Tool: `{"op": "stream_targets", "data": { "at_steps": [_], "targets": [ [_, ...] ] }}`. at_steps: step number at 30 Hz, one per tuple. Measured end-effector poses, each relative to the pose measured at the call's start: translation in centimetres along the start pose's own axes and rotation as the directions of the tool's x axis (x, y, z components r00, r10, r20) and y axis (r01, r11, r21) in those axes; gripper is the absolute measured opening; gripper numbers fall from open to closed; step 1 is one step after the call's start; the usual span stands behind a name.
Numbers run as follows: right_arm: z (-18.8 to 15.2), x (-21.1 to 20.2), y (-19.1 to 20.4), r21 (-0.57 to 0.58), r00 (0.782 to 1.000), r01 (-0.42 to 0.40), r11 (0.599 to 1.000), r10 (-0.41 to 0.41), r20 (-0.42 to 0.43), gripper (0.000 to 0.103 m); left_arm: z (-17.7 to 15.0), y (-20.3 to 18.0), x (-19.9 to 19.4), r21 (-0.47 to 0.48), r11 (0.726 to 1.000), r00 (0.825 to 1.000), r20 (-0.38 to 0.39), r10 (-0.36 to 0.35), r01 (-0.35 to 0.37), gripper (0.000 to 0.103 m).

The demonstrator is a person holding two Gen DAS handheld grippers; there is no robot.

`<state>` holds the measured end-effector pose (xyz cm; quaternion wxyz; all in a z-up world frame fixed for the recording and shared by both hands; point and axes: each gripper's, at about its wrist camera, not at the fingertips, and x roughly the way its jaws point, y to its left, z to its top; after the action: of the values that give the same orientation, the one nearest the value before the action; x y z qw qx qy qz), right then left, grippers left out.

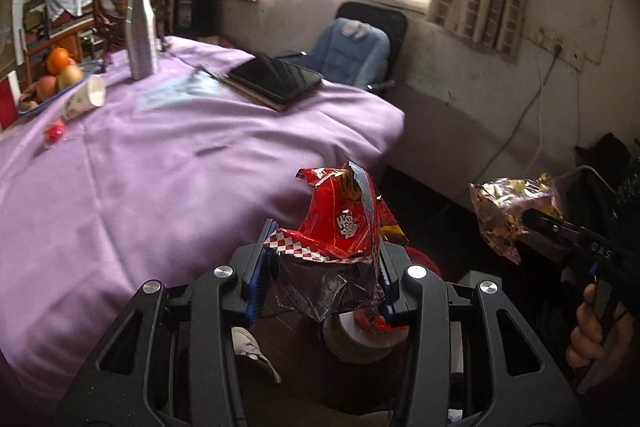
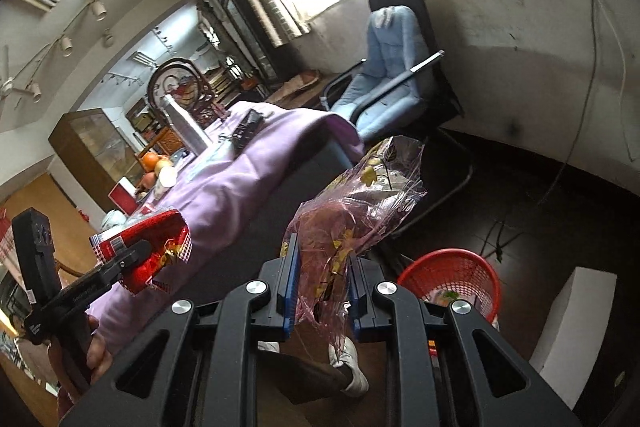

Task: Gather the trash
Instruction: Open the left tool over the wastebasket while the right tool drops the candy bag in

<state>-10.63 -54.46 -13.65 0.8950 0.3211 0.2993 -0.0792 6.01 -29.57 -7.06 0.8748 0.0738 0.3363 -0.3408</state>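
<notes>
Clamped on trash, both pairs of jaws are gripping wrappers in mid-air beside the table. The left gripper (image 1: 326, 283) is pinching a red snack bag (image 1: 340, 223) between its blue pads; the bag's crumpled silver inside is sitting right between the jaws, and its red printed end is standing up and forward past the fingertips, leaning slightly toward the right jaw. Its long axis is running roughly along the fingers, torn mouth farthest from the jaws.

The right gripper (image 2: 322, 291) is squeezing a clear pink-and-gold wrapper (image 2: 360, 203), with the jaws nearly together on its thin lower part. That wrapper is rising forward and to the right of the jaws, its wide crinkled end farthest out and a loose tail hanging below the pads.

In the left wrist view the other gripper and the hand (image 1: 596, 331) holding it are showing off to the right of the left jaws, well apart from the red bag. A purple tablecloth (image 1: 160, 167) is spreading to the left and ahead of the left jaws, its edge dropping away just beside the red bag. Below and to the right of the right jaws a red mesh basket (image 2: 452, 275) is standing on the dark floor, with open floor around it and a white box (image 2: 572, 323) farther right.
</notes>
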Motion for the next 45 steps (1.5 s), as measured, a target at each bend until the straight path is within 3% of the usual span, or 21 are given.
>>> {"op": "stream_targets", "data": {
  "at_steps": [8, 11, 14, 16, 19, 28, 37, 40, 42, 45],
  "targets": [
    [-2.8, 6.8, -5.4, 0.064, 0.984, 0.099, 0.993, -0.087, -0.157, 0.022, -1.8, -1.9, 3.6, 0.032, 0.998, 0.995, -0.091, -0.044, 0.047, 0.044],
    [-4.2, 11.3, -8.1, 0.063, 0.957, 0.172, 0.983, -0.151, -0.247, 0.024, -2.1, -2.1, 4.9, 0.025, 0.998, 0.991, -0.121, -0.058, 0.061, 0.044],
    [-5.8, 15.9, -11.0, 0.064, 0.916, 0.238, 0.969, -0.202, -0.347, 0.040, -2.3, -2.3, 5.9, 0.019, 0.997, 0.987, -0.144, -0.070, 0.073, 0.044],
    [-6.5, 17.4, -12.8, 0.104, 0.896, 0.277, 0.955, -0.218, -0.386, 0.044, -2.5, -2.6, 6.4, 0.032, 0.997, 0.986, -0.154, -0.065, 0.070, 0.044],
    [-6.9, 16.9, -13.7, 0.156, 0.909, 0.255, 0.954, -0.181, -0.376, 0.044, -2.7, -3.1, 7.1, 0.043, 0.996, 0.983, -0.170, -0.070, 0.078, 0.044],
    [-4.8, 12.0, -14.0, 0.199, 0.948, 0.250, 0.947, -0.199, -0.247, 0.051, -2.8, -6.4, 10.6, 0.104, 0.984, 0.964, -0.241, -0.113, 0.142, 0.044],
    [-4.6, 9.0, -15.4, 0.220, 0.954, 0.261, 0.940, -0.216, -0.209, 0.052, -3.1, -12.8, 18.7, 0.227, 0.941, 0.919, -0.362, -0.157, 0.250, 0.048],
    [-4.8, 8.7, -16.1, 0.235, 0.951, 0.267, 0.935, -0.217, -0.219, 0.052, -3.7, -14.3, 22.0, 0.230, 0.931, 0.893, -0.417, -0.168, 0.283, 0.059],
    [-5.0, 8.6, -16.5, 0.242, 0.950, 0.269, 0.932, -0.216, -0.224, 0.052, -4.3, -14.7, 23.8, 0.223, 0.937, 0.881, -0.450, -0.148, 0.271, 0.074],
    [-5.0, 8.3, -16.8, 0.243, 0.950, 0.269, 0.932, -0.216, -0.225, 0.052, -4.7, -14.4, 24.6, 0.227, 0.949, 0.893, -0.439, -0.101, 0.219, 0.083]
  ]
}}
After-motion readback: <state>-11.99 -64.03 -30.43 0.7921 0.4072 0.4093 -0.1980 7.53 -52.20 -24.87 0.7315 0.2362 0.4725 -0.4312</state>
